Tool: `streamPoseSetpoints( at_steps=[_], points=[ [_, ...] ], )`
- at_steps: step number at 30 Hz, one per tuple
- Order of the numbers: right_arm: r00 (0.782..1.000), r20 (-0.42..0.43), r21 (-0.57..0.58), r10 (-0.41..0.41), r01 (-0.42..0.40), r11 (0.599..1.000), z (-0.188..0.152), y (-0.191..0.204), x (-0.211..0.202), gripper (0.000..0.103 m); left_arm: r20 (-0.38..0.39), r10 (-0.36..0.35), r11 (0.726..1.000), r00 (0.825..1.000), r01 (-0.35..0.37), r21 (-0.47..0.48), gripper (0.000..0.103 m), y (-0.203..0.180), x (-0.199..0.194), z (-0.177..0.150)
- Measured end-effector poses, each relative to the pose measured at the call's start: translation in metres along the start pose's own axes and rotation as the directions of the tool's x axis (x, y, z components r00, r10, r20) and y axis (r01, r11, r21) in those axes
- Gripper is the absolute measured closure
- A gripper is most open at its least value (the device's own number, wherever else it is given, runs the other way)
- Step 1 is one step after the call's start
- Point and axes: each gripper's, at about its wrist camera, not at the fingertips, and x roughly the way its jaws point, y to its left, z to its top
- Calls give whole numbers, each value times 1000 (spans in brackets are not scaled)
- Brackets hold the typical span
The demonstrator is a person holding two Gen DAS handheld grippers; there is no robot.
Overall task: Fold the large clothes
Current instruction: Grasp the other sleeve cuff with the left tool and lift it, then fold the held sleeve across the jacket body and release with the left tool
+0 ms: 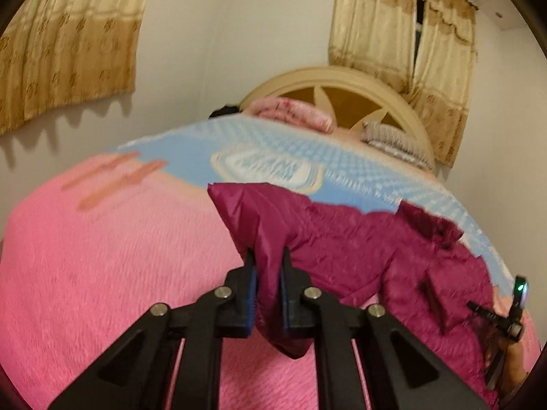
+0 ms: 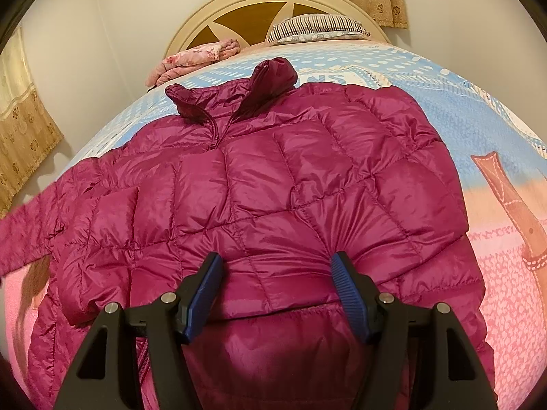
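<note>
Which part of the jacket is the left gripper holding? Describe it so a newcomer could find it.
Start at the bed's pink and blue blanket, where the magenta quilted jacket lies spread. Follow it to its sleeve, which runs out past the body. The left gripper is shut on it; unlike the broad quilted body, it is a narrow tube ending in a cuff.

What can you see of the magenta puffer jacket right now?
The jacket is a shiny magenta quilted puffer, nylon-looking, lying spread front-up on the pink and blue blanket of the bed. Its collar points toward the headboard, with the zipper open near the neck. One sleeve is pinched in the left gripper and lifted. The right gripper is open, its fingers straddling the lower body panel; whether they touch it is unclear.
</note>
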Motion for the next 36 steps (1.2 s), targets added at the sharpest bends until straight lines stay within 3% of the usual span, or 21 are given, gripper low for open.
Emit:
streamPoseSetpoints(
  at_steps=[8,14,17,20,24,30,36],
  points=[
    [1000,7,15,15,-15,1000,-1,-2,-1,36,120,-119,989,986,107,99,92,-49,-29,47],
    [1000,12,27,26,-27,999,-1,-4,-1,35,134,-223,950,966,185,252,92,-115,-32,55],
    [999,20,41,38,-39,998,-2,-7,-4,35,77,-257,916,963,218,337,92,-150,-20,44],
    [998,27,54,48,-50,997,-2,-9,-5,35,29,-312,877,950,276,393,92,-185,-11,27],
    [998,31,60,52,-54,997,-2,-10,-6,35,-42,-368,831,929,349,433,92,-231,2,6],
    [997,44,86,66,-70,994,-4,-14,-9,35,-174,-394,771,902,428,471,92,-277,29,-35],
    [996,52,94,71,-75,993,-5,-14,-10,35,-230,-386,762,893,450,466,92,-289,50,-53]
  ],
)
